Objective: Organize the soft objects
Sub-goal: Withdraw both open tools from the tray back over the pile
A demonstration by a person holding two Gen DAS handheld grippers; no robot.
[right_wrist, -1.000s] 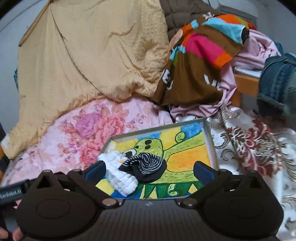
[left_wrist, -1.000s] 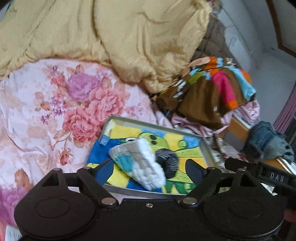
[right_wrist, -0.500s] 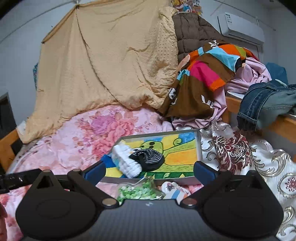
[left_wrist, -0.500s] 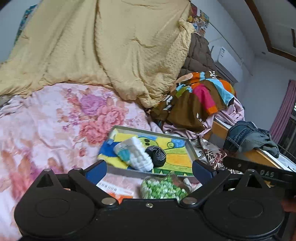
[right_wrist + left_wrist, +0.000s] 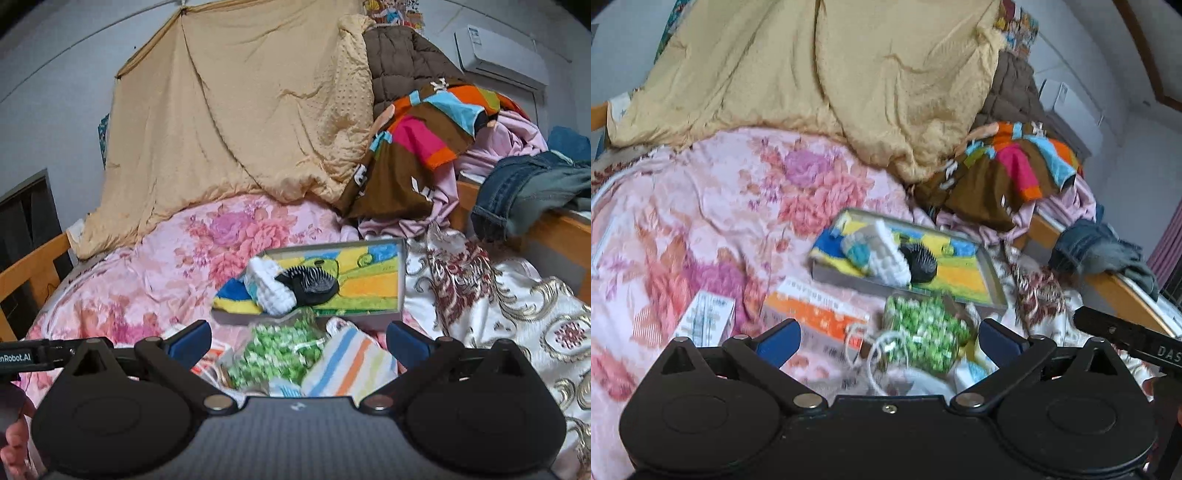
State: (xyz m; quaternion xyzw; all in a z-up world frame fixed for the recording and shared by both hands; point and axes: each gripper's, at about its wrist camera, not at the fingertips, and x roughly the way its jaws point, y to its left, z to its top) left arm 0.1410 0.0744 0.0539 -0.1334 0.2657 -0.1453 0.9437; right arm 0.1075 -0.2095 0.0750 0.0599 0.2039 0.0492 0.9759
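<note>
**Readable text: two partial brand marks only**

Left wrist view: the right gripper's black bar [image 5: 1130, 334] is poking in at the right edge, showing white letters "DAS", cut off by the frame.

Right wrist view: the left gripper's black bar [image 5: 26, 356] is coming in from the left edge, showing "nRobot.AI", start clipped.

Orange-and-white box [image 5: 816, 314] on the bedspread is carrying rows of print, too blurred to read. Small white box [image 5: 705, 319] beside it: same, print illegible. Brown multicolour cloth [image 5: 406, 166] is showing white letter shapes, folded, unreadable.
</note>
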